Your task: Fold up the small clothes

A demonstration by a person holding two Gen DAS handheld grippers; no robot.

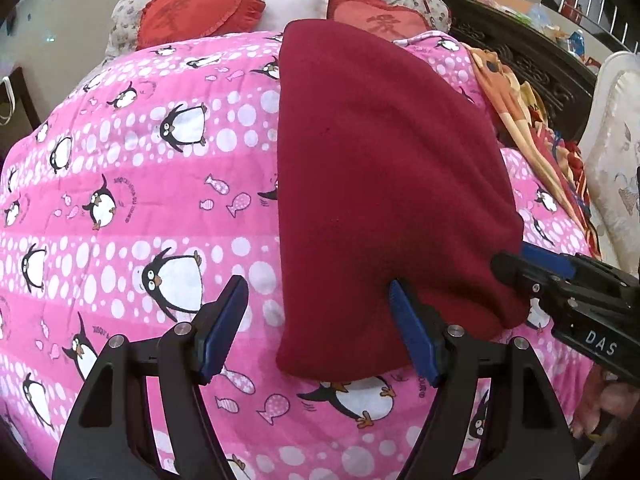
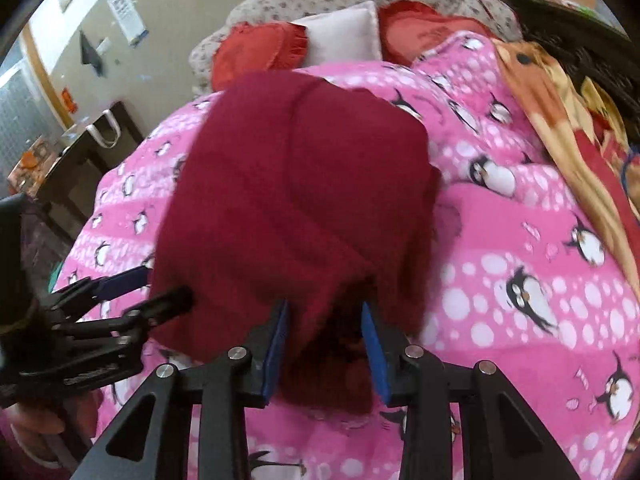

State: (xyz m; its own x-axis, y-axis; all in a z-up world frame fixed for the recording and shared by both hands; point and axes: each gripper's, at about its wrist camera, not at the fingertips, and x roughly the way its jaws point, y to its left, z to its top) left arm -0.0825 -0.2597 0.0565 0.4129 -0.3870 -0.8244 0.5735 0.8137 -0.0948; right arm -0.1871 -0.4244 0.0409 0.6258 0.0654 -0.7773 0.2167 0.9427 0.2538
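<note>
A dark red fleece garment (image 1: 380, 184) lies folded lengthwise on the pink penguin quilt (image 1: 140, 200). My left gripper (image 1: 316, 288) is open at its near left corner, with its right finger (image 1: 412, 336) on the cloth and the left finger on the quilt. My right gripper (image 2: 324, 312) is open, its fingers straddling a bunched near edge of the garment (image 2: 288, 184). That gripper also shows in the left wrist view (image 1: 520, 260) at the garment's near right corner. The left gripper shows in the right wrist view (image 2: 160, 288) at the garment's left edge.
Red heart cushions (image 1: 192, 12) and a white pillow (image 1: 296, 0) lie at the head of the bed. An orange cartoon blanket (image 1: 520, 120) lies along the right side, next to a dark wooden headboard (image 1: 532, 64). A dark side table (image 2: 80, 160) stands to the left.
</note>
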